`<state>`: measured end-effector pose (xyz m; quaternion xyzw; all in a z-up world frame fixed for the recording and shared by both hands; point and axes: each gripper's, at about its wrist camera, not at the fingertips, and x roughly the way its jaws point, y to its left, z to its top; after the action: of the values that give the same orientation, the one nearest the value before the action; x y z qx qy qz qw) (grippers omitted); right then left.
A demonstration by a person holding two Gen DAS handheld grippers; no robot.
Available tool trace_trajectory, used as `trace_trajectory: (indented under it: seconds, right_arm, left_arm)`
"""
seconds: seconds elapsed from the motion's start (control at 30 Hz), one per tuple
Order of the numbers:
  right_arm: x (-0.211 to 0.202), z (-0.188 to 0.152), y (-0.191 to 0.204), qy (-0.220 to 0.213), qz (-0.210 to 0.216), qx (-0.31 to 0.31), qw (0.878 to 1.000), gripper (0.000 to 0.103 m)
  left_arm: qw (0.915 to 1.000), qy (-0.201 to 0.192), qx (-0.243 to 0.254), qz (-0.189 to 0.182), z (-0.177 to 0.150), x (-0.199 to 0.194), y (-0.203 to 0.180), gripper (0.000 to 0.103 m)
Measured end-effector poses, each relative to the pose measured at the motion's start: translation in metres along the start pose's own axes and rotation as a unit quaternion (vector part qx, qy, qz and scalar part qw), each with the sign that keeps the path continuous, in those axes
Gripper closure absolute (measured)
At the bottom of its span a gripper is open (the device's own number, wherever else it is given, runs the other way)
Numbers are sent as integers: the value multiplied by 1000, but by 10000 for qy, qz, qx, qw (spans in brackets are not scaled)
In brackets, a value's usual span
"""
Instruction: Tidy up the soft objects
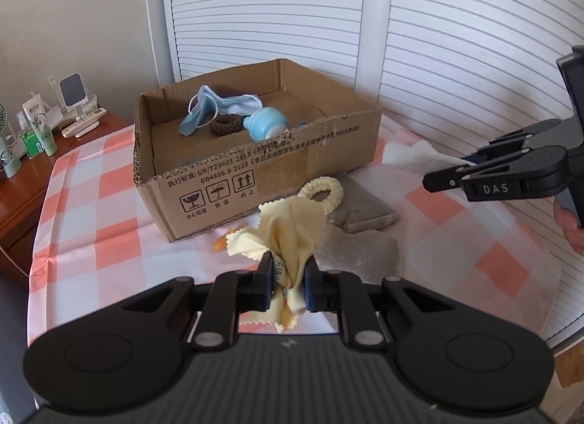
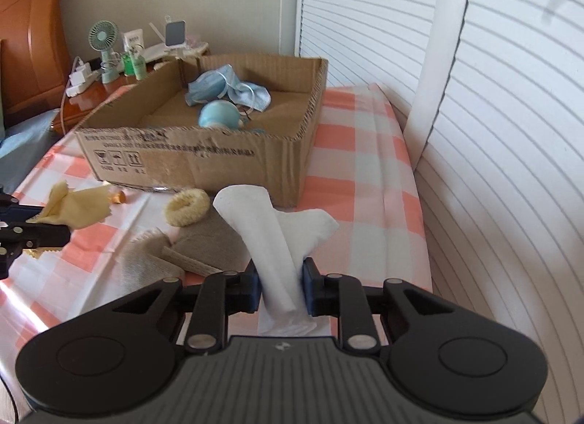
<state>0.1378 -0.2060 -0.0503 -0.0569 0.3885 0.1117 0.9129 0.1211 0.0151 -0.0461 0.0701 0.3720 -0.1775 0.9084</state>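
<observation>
now clamped: left gripper [image 1: 288, 285] on one yellow cloth [image 1: 288, 234], right gripper [image 2: 281, 287] on one white sock [image 2: 270, 241]; one cardboard box [image 1: 255, 176], one cream scrunchie [image 1: 325, 192], on checked tablecloth [image 1: 95, 212] beside louvred doors [image 1: 262, 11].

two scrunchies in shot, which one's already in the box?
The brown scrunchie, lying inside the cardboard box beside the blue face mask. The cream scrunchie lies outside on the checked cloth.

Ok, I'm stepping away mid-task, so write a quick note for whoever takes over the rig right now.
Left tongs: shut on the yellow cloth, lifted.
Right tongs: shut on the white cloth.
Done: face masks, brown scrunchie and blue plush lie in the cardboard box.
Left: drop both cloths in; then the cream scrunchie and grey cloth on the table.
</observation>
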Motion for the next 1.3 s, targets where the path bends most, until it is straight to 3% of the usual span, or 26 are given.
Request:
trace_trajectory:
  seconds: [0.3, 0.57, 0.73, 0.8, 0.83, 0.87, 0.9, 1.03, 1.1, 1.2, 1.3]
  right_arm:
    - [-36, 20, 17, -551, 233, -267, 9978, 77]
    - [-38, 37, 27, -733, 361, -349, 9960, 77]
    - [-33, 41, 27, -743, 385, -365, 9958, 77]
    - [-31, 43, 26, -751, 387, -364, 9958, 77]
    - [-30, 44, 25, -753, 384, -351, 9958, 77]
    - [-29, 45, 24, -752, 386, -338, 9959, 77]
    - [-28, 46, 22, -749, 381, -329, 9959, 77]
    - [-24, 51, 18, -728, 356, -284, 9963, 77]
    - [-21, 54, 17, -711, 348, -255, 9965, 77]
    - [-17, 58, 16, -706, 367, -215, 9966, 77]
    - [-12, 65, 15, -707, 408, -153, 9965, 77]
  left_arm:
    - [9992, -280, 279, 10, 21, -29, 1, 89]
    - [9947, -902, 427, 257, 84, -28, 19, 88]
    - [9943, -921, 409, 336, 125, 5, 35, 86]
    - [9952, -813, 327, 431, 135, 24, 43, 77]
    - [9954, -766, 306, 497, 137, 33, 47, 55]
    - [9952, -750, 251, 573, 139, 42, 51, 22]
    - [9954, -728, 183, 593, 140, 50, 55, 12]
    - [9946, -632, -255, 780, 132, 65, 70, 8]
    - [9961, -473, -347, 654, 128, 64, 74, 8]
    - [9962, -351, -613, 510, 120, 49, 78, 8]
    - [9959, -331, -573, 614, 113, 28, 72, 8]
